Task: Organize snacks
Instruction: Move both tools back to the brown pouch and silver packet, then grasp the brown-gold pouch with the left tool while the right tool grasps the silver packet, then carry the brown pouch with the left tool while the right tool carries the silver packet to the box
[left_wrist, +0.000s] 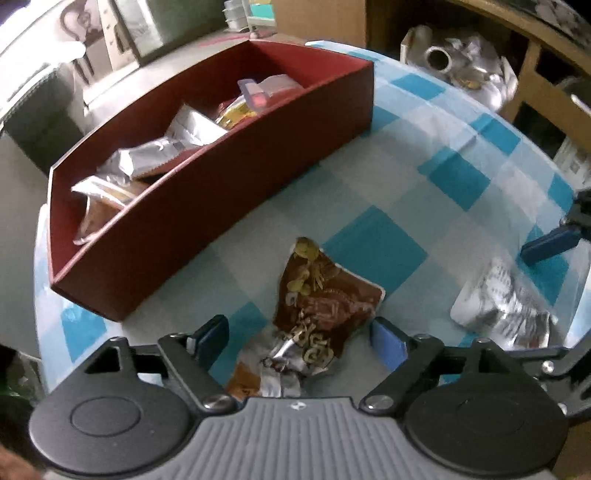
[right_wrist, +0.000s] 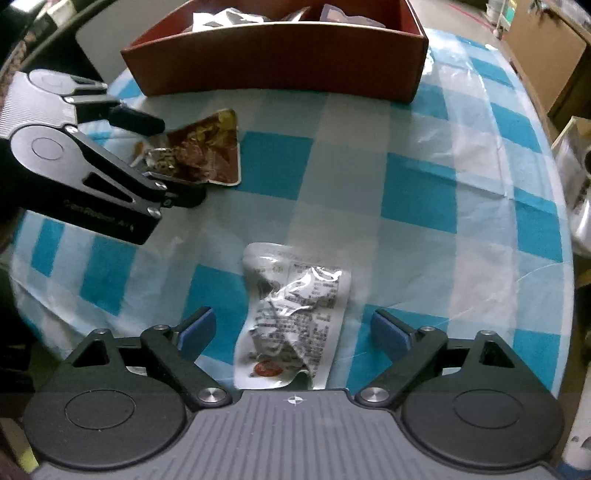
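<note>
Table (right_wrist: 424, 177) carries a blue-and-white checked cloth; red box (left_wrist: 236, 206) sits at its far edge, long side facing both cameras, with a divider visible inside; several snack packets (left_wrist: 155, 155) already lie in the box, silver ones in the nearer compartment, a yellow one and a clear-lidded item further along; exact contents of the far compartment too blurred to call. Brown snack packet (left_wrist: 325, 295) lies flat on the cloth just in front of the box, crumpled at its near end; left gripper (left_wrist: 299, 339) hangs over that crumpled end, jaws wide, one blue pad either side, neither pad pressing on it; right-wrist view shows the same, left gripper (right_wrist: 162, 162) straddling the brown packet (right_wrist: 210, 147) with a gap on both sides. White-and-silver snack packet (right_wrist: 295, 314) lies on the cloth nearer the front edge, well apart from the brown one, printed text up, a red mark at its near end; right gripper (right_wrist: 293, 332) is above it, jaws wide, blue pads clear of both long edges, nothing gripped. From the left wrist the white packet (left_wrist: 498, 306) shows at the right with one blue fingertip (left_wrist: 550, 243) of the right gripper just beyond it. Cardboard boxes and shelving with clutter stand beyond the table, blurred.
</note>
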